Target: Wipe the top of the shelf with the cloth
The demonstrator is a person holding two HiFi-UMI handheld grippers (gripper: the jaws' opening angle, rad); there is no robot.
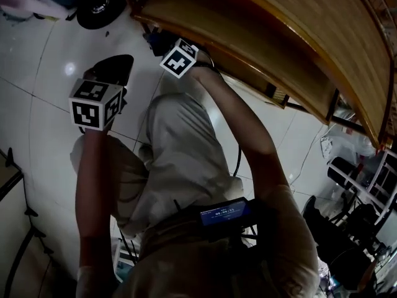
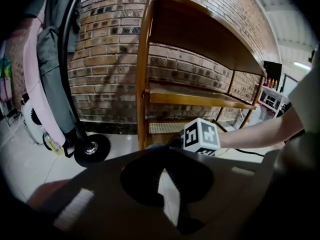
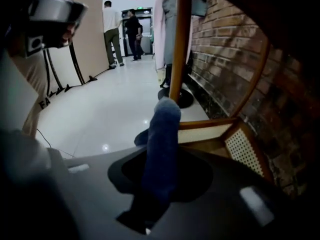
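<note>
Right claw (image 3: pixel 159 176) clamped on blue cloth (image 3: pixel 162 134); the cloth's long axis runs out along the jaws, low beside the shelf (image 3: pixel 220 130) bottom rail. Shelf top lies well above. Left claw (image 2: pixel 159 179) together, empty, farther off.

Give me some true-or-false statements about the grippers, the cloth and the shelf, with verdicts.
1. The right gripper is shut on a blue cloth. True.
2. The left gripper grips a cloth too. False: nothing is between its jaws.
3. The wooden shelf stands against a brick wall. True.
4. The blue cloth lies on the shelf's top board. False: it is held low, near the cane panel at the shelf's foot.
5. The floor is carpeted. False: it is glossy white tiles.
</note>
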